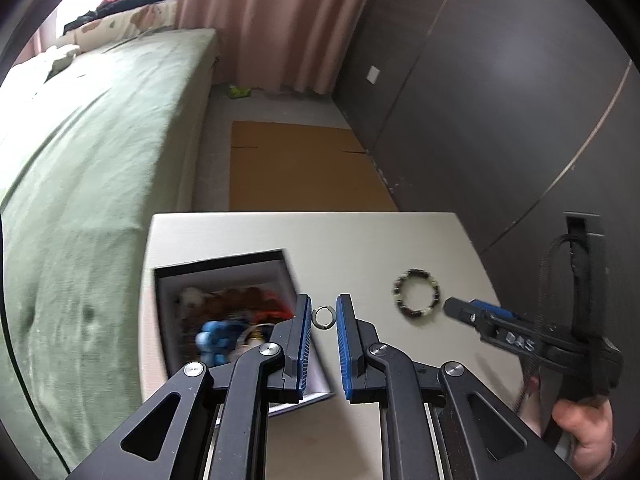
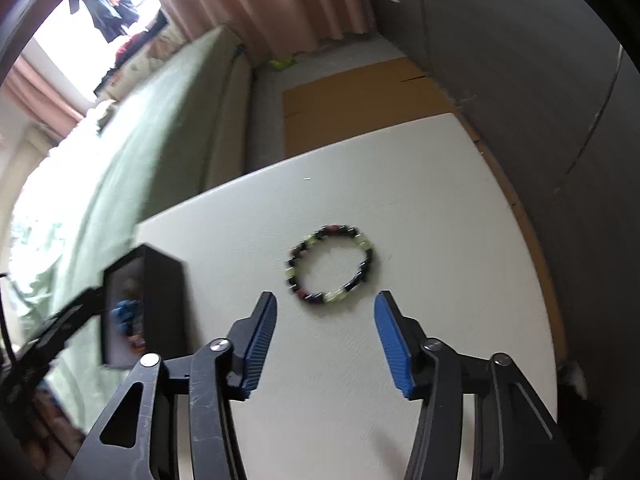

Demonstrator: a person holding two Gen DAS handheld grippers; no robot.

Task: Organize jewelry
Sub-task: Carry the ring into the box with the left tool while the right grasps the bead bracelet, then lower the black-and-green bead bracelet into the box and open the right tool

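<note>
A small silver ring [image 1: 322, 317] sits between the blue pads of my left gripper [image 1: 323, 309], whose jaws are slightly apart; I cannot tell if they touch the ring. A black jewelry box [image 1: 224, 316] with colourful pieces inside lies open just left of it; it also shows in the right wrist view [image 2: 148, 312]. A beaded bracelet [image 1: 416, 294] of dark and pale green beads lies flat on the white table [image 1: 360, 240]. My right gripper [image 2: 326, 304] is wide open and empty, hovering just short of the bracelet [image 2: 332, 264]; it shows in the left wrist view too [image 1: 460, 310].
The white table [image 2: 440, 200] is small, with its far edge close behind the bracelet. A green-covered bed [image 1: 92, 152] runs along the left. A cardboard sheet [image 1: 300, 168] lies on the floor beyond the table. Dark wardrobe panels [image 1: 500, 100] stand on the right.
</note>
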